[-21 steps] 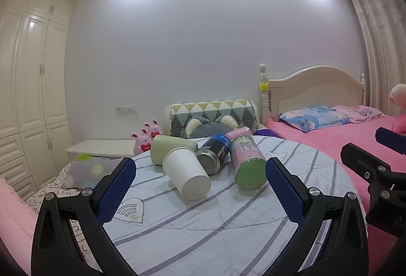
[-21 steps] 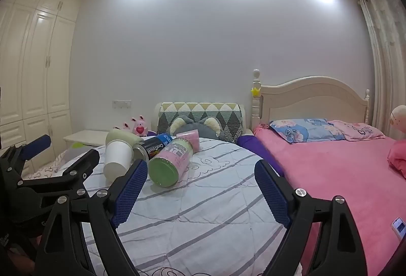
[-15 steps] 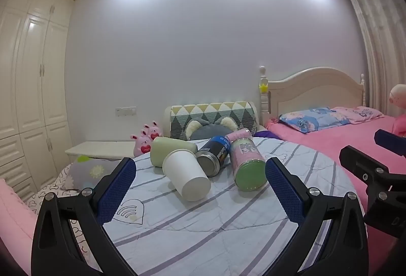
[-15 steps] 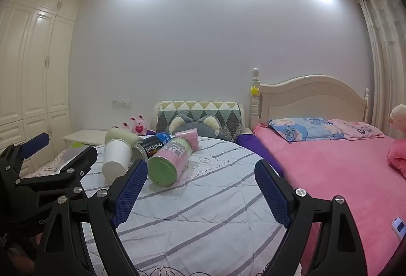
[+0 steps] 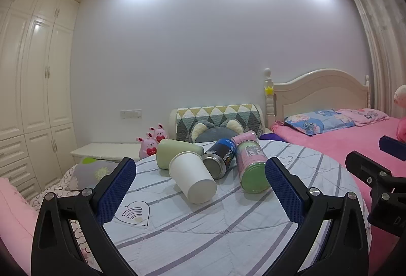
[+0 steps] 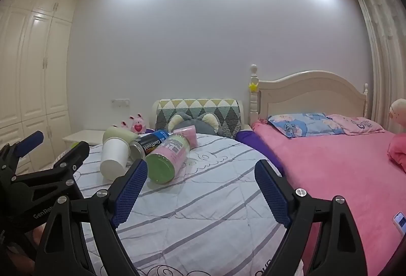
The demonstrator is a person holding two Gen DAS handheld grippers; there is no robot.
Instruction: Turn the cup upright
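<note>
Cup (image 5: 192,178) of white paper lies on its side among toppled cans, ahead between the spread, empty left gripper (image 5: 200,189), best closed gently across its wall, while the right gripper (image 6: 200,196) gapes empty nearby.

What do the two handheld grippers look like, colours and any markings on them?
Both match: the left gripper and right gripper have angular black plastic frames studded with silver screws, each carrying two fingers faced with blue, dimple-textured pads. White lettering beginning "Gen" runs along the left gripper's body in the right wrist view. No cables or sleeves show.
</note>
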